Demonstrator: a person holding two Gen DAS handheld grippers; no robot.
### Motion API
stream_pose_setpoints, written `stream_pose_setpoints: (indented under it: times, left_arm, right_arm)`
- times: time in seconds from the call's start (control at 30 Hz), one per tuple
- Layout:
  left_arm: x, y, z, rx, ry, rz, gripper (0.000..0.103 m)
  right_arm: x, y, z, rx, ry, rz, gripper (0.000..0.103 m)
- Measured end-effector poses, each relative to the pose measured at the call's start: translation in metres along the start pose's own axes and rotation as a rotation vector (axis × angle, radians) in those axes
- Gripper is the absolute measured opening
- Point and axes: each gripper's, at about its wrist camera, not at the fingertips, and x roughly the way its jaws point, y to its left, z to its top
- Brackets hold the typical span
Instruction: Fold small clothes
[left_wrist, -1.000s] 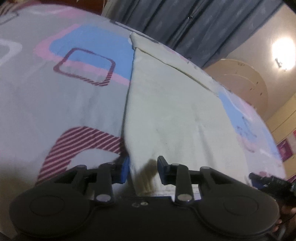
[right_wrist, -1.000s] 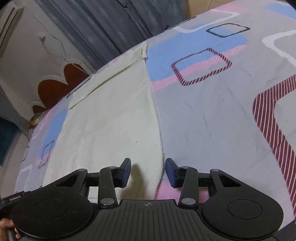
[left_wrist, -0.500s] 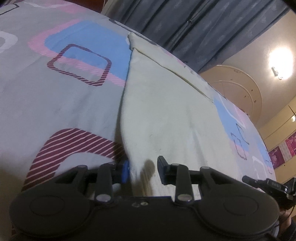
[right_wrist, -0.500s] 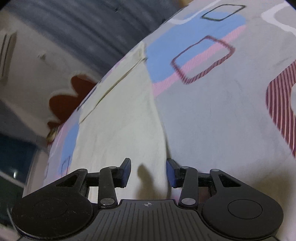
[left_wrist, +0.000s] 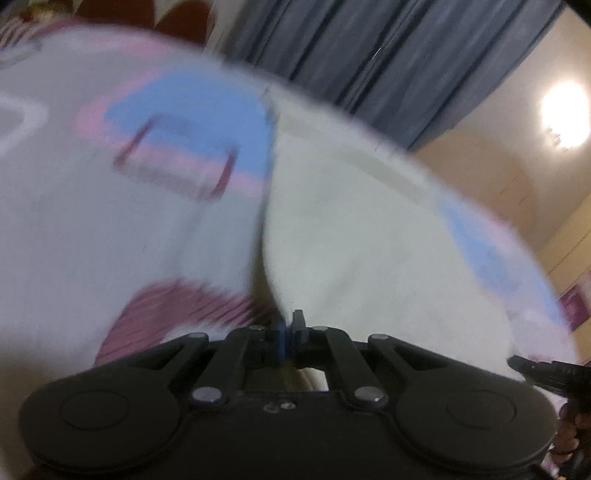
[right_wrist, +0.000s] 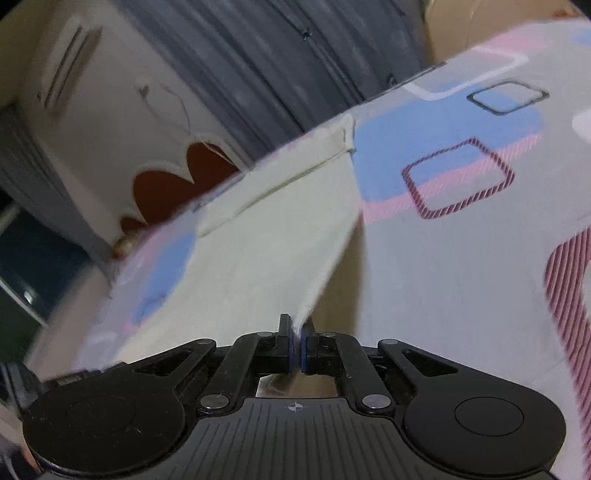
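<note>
From the left wrist, heavy blur smears everything; we see the left gripper (left_wrist: 289, 334) with its fingers clamped on the near corner of the cream cloth garment (left_wrist: 354, 236), which lies on the grey bedsheet with blue, pink and maroon squares (left_wrist: 92, 206). The garment's near hem is hidden behind the gripper body.

From the right wrist, we see the right gripper (right_wrist: 296, 338) pinching the garment's (right_wrist: 266, 251) other near corner, lifted off the bedsheet (right_wrist: 443, 266). Dark blue curtains (right_wrist: 288, 59) hang beyond the garment.
</note>
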Motion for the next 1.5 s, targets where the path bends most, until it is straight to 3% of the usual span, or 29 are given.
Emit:
stream_pose_setpoints:
  times: [0.07,0.2,0.63,0.9,1.07,1.2,1.33,1.5]
  left_arm:
    - [-0.003,-0.001,-0.002,-0.018,-0.024,-0.004,0.003]
    - [-0.003,-0.009,-0.004,0.027,-0.027,0.025,0.003]
    - [-0.011,-0.011,0.002,0.012,-0.058,0.010,0.003]
    - [-0.029,-0.017,0.018,-0.053,-0.175,-0.069,0.002]
    - [-0.031,-0.024,0.055,-0.124,-0.255,-0.153,0.002]
    - [-0.007,-0.028,0.102,-0.177,-0.283,-0.194,0.002]
    - [0.038,-0.031,0.161,-0.210,-0.302,-0.190,0.002]
    - [0.110,-0.035,0.224,-0.188,-0.266,-0.142,0.002]
  right_arm:
    - [0.014,-0.007,-0.006,0.023,0.062,-0.044,0.003]
    - [0.005,-0.001,-0.008,0.027,0.029,-0.020,0.003]
    - [0.005,0.011,0.006,0.029,0.012,-0.029,0.003]
    - [-0.005,0.022,0.024,0.011,-0.042,0.005,0.003]
    - [-0.006,0.036,0.064,-0.022,-0.103,0.049,0.003]
    - [0.004,0.040,0.111,-0.014,-0.149,0.090,0.003]
    - [0.032,0.033,0.171,0.027,-0.188,0.123,0.003]
    - [0.100,0.010,0.246,0.076,-0.186,0.140,0.003]
